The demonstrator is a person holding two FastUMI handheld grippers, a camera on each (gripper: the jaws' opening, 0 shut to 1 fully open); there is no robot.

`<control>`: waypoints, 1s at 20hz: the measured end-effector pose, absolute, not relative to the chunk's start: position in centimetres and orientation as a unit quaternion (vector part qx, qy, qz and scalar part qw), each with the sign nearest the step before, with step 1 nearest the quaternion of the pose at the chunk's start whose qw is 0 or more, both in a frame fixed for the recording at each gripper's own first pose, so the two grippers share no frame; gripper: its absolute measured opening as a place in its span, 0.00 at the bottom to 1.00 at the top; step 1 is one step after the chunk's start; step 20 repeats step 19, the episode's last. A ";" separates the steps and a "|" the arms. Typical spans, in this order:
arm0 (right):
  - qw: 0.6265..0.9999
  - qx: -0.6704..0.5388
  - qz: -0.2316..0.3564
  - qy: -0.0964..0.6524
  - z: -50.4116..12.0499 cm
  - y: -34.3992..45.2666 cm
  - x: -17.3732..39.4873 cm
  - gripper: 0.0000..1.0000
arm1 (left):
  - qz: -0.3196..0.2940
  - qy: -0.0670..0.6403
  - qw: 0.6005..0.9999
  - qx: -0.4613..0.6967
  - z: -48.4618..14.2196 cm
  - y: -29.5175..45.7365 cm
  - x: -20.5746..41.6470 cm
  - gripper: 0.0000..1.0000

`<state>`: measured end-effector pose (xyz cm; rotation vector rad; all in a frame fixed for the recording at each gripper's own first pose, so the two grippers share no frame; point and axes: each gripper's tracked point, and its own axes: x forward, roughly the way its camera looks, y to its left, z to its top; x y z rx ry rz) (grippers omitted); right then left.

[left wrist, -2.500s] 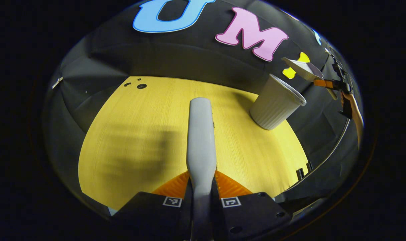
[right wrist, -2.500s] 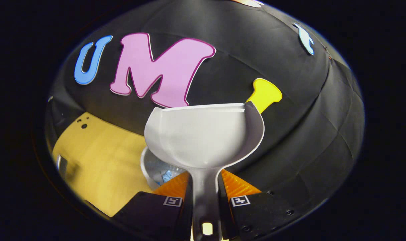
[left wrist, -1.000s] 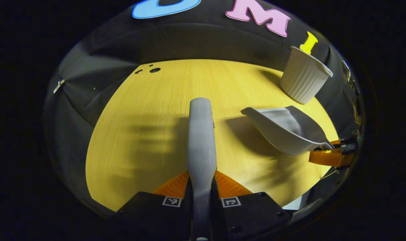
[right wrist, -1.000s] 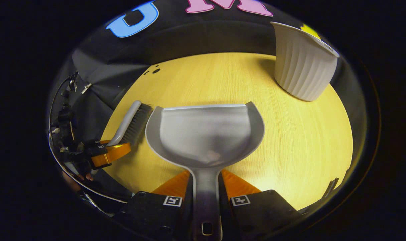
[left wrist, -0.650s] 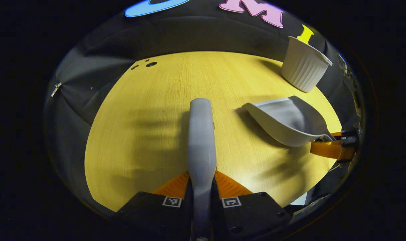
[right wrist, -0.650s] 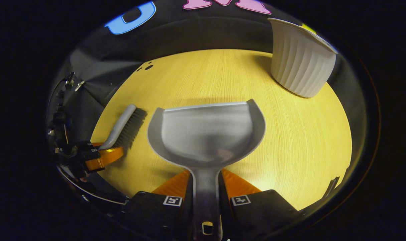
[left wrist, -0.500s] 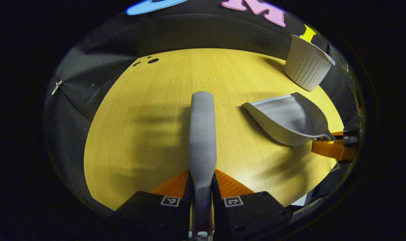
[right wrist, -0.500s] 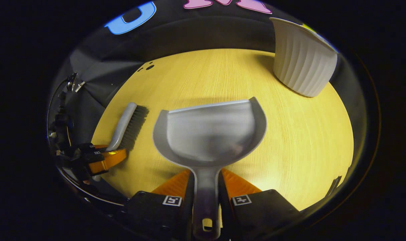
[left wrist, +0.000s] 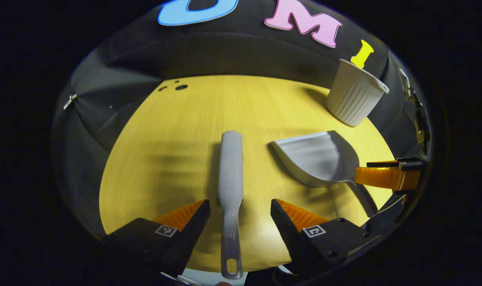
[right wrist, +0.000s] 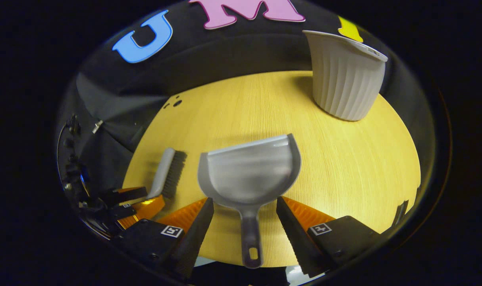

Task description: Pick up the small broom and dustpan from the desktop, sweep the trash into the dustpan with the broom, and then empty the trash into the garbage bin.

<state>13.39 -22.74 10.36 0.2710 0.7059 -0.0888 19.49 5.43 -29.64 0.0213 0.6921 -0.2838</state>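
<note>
Left gripper view: broom [left wrist: 230, 174] lies lengthwise (handle nearest) on desktop [left wrist: 173, 131].

Black cloth wall [left wrist: 225, 51] behind and to both sides of the desktop [left wrist: 165, 159], hanging in broad folds; creased diagonally at the left; a small metal clip [left wrist: 69, 101] pinned on that left fold, well apart from the desktop edge; same clip [right wrist: 97, 126] in the right gripper view. Three dark round holes [left wrist: 181, 87] in the desktop's far left corner, one larger, two smaller beside it; seen again [right wrist: 177, 103] from the right gripper view. Pale strip of surface [left wrist: 197, 275] below the desktop's near edge, too little to identify.
</note>
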 end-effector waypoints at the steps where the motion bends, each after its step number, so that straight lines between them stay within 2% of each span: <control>1: 0.934 0.141 -0.047 0.326 12.1 -22.8 13.3 0.99 | -0.146 0.318 0.937 0.011 -28.3 5.1 19.1 0.98; 2: 0.939 0.145 -0.050 0.307 13.8 -22.8 13.0 0.99 | -0.149 0.296 0.943 0.011 -26.9 5.3 18.7 0.92; 3: 0.947 0.142 -0.051 0.285 15.6 -22.8 12.8 0.99 | -0.149 0.273 0.950 0.010 -25.4 5.3 18.4 0.96; 8: 0.969 0.107 -0.062 0.212 21.6 -21.8 10.2 0.99 | -0.118 0.140 0.982 -0.051 -16.3 5.8 14.4 0.96; 12: 0.985 0.062 -0.057 0.150 24.2 -19.8 7.9 0.99 | -0.083 0.052 0.994 -0.050 -10.8 8.1 10.8 0.96; 16: 0.992 0.023 -0.042 0.114 26.2 -18.1 5.6 0.99 | -0.081 -0.005 0.996 -0.026 -7.6 8.7 6.7 0.96; 20: 0.995 0.006 -0.036 0.089 27.0 -17.3 4.3 0.98 | -0.085 -0.018 0.996 -0.017 -7.3 8.5 5.4 0.96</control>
